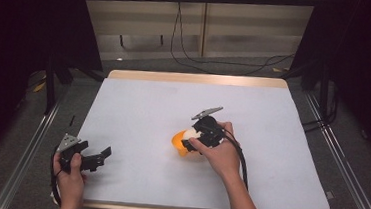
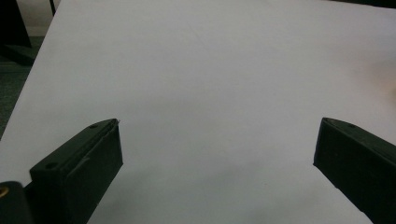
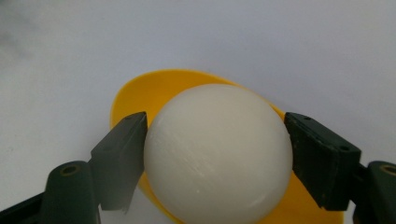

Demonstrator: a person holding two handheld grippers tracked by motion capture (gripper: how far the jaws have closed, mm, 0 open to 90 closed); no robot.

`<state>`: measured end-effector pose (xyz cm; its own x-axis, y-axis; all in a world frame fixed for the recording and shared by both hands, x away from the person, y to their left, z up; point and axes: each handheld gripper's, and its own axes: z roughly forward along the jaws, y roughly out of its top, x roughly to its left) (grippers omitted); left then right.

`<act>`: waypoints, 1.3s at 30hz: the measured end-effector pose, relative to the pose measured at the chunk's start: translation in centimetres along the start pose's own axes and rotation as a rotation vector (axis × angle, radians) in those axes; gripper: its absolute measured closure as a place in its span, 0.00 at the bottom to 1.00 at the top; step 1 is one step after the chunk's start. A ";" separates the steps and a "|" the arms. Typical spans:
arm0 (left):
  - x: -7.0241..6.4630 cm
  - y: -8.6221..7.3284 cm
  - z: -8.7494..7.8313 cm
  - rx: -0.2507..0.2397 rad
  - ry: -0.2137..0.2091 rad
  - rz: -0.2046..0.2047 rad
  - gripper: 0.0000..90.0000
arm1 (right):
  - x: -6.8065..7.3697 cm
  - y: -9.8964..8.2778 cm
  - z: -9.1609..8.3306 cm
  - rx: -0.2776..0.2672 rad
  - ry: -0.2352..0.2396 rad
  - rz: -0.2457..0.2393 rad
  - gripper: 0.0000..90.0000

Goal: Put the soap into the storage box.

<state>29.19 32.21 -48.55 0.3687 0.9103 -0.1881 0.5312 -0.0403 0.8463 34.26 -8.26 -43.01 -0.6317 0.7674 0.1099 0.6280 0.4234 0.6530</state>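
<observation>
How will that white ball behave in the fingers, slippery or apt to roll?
The ball looks smooth and glossy, so probably slippery. The right gripper pinches it only at its sides. Being round, it would likely roll if released outside the yellow bowl.

The ball (image 3: pixel 218 151) is a plain milky white, unpatterned, with faint pale streaks in its sheen; the bowl (image 3: pixel 140 95) behind it is a bright yellow-orange, solid all over; the right gripper (image 3: pixel 215 158) has black jaws, as does the left gripper (image 2: pixel 217 158); the table (image 1: pixel 138 106) is a flat pale grey-white with a light wooden edge; each gripper carries a grey plate.
</observation>
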 end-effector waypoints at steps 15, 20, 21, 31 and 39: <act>0.0 0.0 0.0 -0.001 0.003 0.003 0.01 | -1.1 -0.3 -1.9 -0.082 0.009 0.037 0.19; 0.0 0.0 0.0 0.000 0.003 0.003 0.01 | -1.8 -0.7 -2.5 -0.099 -0.002 0.048 0.12; 0.0 0.0 0.0 0.000 0.002 0.003 0.01 | -1.9 -0.8 -2.6 -0.104 -0.009 0.054 0.10; 0.0 0.0 0.0 0.000 0.003 0.003 0.01 | -3.2 -1.9 -3.9 -0.134 -0.010 0.080 0.00; -0.1 0.0 0.0 -0.001 0.003 0.003 0.01 | -4.1 -2.9 -5.0 -0.140 -0.035 0.093 0.00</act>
<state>29.16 32.16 -48.55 0.3680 0.9115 -0.1838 0.5294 -0.0429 0.8473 32.80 -15.03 -41.62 -0.5559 0.8175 0.1504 0.6123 0.2803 0.7393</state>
